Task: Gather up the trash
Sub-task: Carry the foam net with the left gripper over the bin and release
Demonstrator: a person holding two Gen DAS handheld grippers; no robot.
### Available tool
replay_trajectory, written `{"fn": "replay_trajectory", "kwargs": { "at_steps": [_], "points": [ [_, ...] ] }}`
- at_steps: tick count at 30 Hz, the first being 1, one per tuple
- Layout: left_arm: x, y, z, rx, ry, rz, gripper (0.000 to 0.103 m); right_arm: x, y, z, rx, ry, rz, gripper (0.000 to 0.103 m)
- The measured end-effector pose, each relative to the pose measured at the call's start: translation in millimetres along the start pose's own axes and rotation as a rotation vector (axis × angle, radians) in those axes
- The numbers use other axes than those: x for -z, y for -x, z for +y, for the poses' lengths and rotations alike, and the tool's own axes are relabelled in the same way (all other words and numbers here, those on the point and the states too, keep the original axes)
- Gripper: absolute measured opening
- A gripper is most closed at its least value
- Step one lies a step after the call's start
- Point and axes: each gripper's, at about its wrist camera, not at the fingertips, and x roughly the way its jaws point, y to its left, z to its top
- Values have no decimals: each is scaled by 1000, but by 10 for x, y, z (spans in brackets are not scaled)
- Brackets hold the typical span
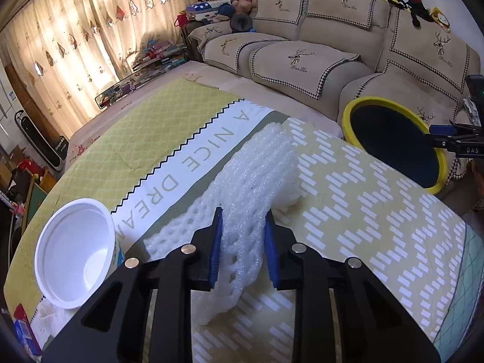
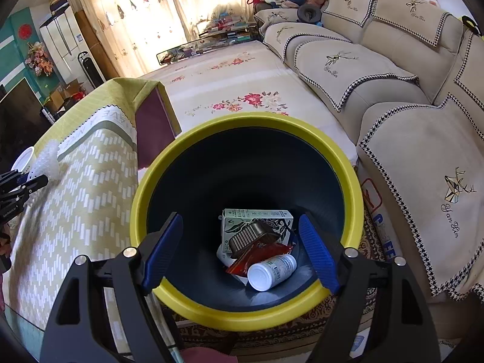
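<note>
White foam fruit net [image 1: 254,193] sits right between the left gripper's [image 1: 243,243] blue pads [image 1: 215,254], and both pads press into its near end, so that is a firm pinch on the mesh. From the fingertips the net runs forward and a little rightward, bunching up on the yellow-green patterned tablecloth [image 1: 363,211]. Its loose near end droops below the pads toward the camera. Off the left finger, close by, a white plastic cup [image 1: 74,251] lies tipped with its mouth open to the lens, its rim just beside the finger linkage. A white band printed "A NICE DREAM" [image 1: 193,166] runs ahead-left of the fingers under the net's edge. Far ahead-right, past the table edge, the yellow-rimmed trash bin [image 1: 393,142] shows its dark inside.

Over to the right wrist view: the right gripper [image 2: 242,254] hangs with its fingers [image 2: 317,254] spread wide and nothing between them, poised over the mouth of that same trash bin [image 2: 242,320]. Down between the fingertips, at the bin's bottom, lie a green-and-white printed carton [image 2: 257,217], a brown fluted baking cup [image 2: 251,236] on top of it, a red wrapper [image 2: 260,257] and a white pill bottle [image 2: 270,270] on its side nearest the lens. The bin's yellow rim passes under both fingers. Left of the left-hand finger the tablecloth [image 2: 75,211] drapes down, and far left the other gripper [image 2: 21,181] and the foam net [image 2: 48,160] peek in. Right of the fingers, a beige sofa [image 2: 423,166] with deer embroidery.
</note>
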Motion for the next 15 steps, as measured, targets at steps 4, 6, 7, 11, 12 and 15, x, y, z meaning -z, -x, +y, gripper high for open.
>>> {"fn": "replay_trajectory", "kwargs": {
  "at_steps": [4,6,7,11,12,15],
  "points": [
    [9,199,-120,7,8,-27,24,65,146,23,-13,-2,-20,75],
    [-7,332,-202,16,20,-42,24,114,231,33,-16,0,-31,75],
    [-21,374,-253,16,20,-48,24,140,272,39,-17,3,-37,75],
    [-77,597,-499,12,4,-78,24,290,500,20,-1,-3,-73,75],
    [-101,643,-561,14,4,-81,24,336,555,5,2,-9,-81,75],
    [-188,757,-750,27,13,-85,24,470,708,-31,11,-23,-98,75]
  ]
}}
